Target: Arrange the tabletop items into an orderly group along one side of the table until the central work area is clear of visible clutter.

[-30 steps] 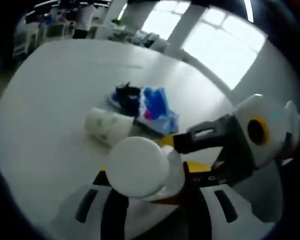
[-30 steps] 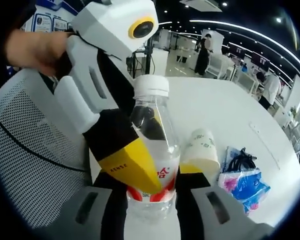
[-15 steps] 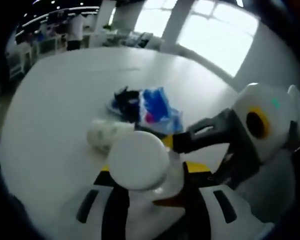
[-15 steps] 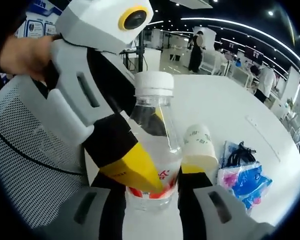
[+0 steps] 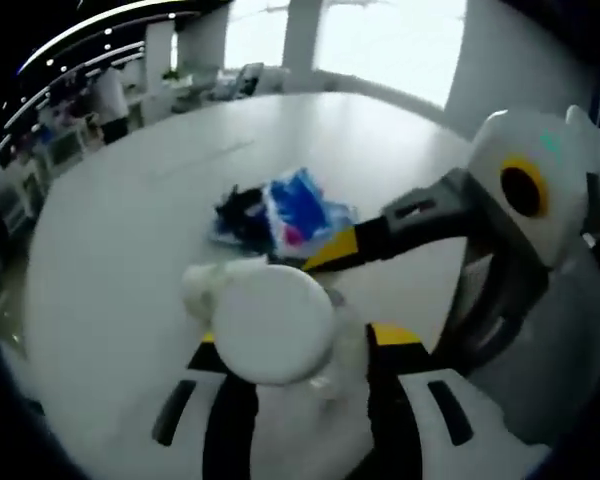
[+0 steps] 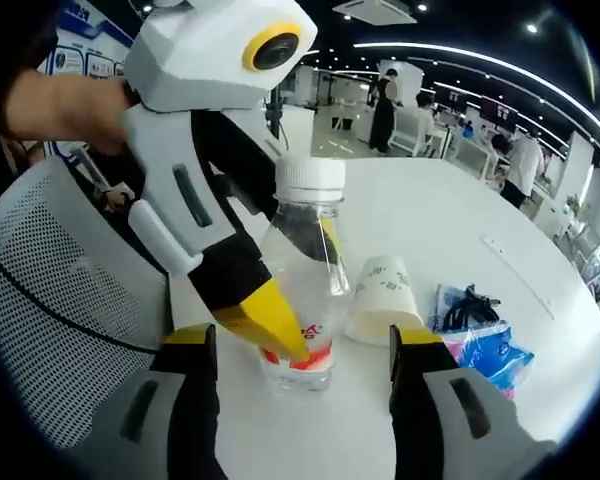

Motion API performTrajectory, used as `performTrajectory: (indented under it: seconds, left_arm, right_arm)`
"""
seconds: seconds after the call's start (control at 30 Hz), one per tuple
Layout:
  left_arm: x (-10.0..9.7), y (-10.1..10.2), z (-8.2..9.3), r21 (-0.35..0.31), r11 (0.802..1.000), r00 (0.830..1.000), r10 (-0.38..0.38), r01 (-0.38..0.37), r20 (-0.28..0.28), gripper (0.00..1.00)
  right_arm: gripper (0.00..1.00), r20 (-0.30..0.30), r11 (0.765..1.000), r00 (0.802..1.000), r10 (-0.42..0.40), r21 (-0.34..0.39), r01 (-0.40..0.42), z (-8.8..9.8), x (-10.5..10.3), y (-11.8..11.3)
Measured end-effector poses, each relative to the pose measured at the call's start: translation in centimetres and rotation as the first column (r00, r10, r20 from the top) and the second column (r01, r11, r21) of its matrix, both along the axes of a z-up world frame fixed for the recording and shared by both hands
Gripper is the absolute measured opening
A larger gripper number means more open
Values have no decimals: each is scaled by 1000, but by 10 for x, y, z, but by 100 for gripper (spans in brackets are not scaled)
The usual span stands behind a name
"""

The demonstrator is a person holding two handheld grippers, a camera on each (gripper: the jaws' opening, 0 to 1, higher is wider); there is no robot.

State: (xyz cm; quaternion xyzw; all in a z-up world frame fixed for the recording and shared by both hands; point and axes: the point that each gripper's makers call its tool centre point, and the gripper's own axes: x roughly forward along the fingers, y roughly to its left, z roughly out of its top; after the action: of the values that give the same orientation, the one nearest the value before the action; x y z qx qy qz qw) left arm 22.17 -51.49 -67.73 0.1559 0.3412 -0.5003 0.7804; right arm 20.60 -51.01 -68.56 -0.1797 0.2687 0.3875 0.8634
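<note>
A clear water bottle (image 6: 302, 290) with a white cap (image 5: 271, 324) and a red label stands upright on the white table (image 6: 450, 220). My left gripper (image 5: 298, 350) is shut on the bottle, and its yellow fingertips (image 6: 268, 325) press against the bottle's side in the right gripper view. My right gripper (image 6: 305, 400) is open, its jaws wide apart just short of the bottle. One of its fingers (image 5: 336, 248) reaches in from the right in the left gripper view. A paper cup (image 6: 383, 300) lies on its side beside the bottle.
A blue tissue pack (image 6: 485, 358) and a black bundle (image 6: 467, 308) lie past the cup. A grey mesh chair (image 6: 50, 300) stands at the table's near edge. A hand (image 6: 65, 105) holds the left gripper. People stand far behind the table.
My right gripper has let go of the bottle, opened wide and drawn back. The left gripper keeps its hold on the bottle, which now stands on the table.
</note>
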Motion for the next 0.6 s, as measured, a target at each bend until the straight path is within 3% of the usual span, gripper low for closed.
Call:
performTrajectory:
  seconds: [0.27,0.43,0.53,0.6]
  left_arm:
    - [2,1,1,73,994,993,-88,83,76,39]
    - [3,3,0,98,985,982,-154,144,110,39]
    - [2,3,0,101,979,975,-190,178,117,39]
    - [0,2,1,109,968,962,-241,228,129,39]
  right_arm:
    - [85,9,994,995,-98,44,98,17,-4,-23]
    - [95,-8,968,973,-232,101,231,30,-5,-46]
    - [99,-12,957,962,-271,106,271,33,-8,-57]
    - [100,-19,950,956,-292,113,292,35,-12,-63]
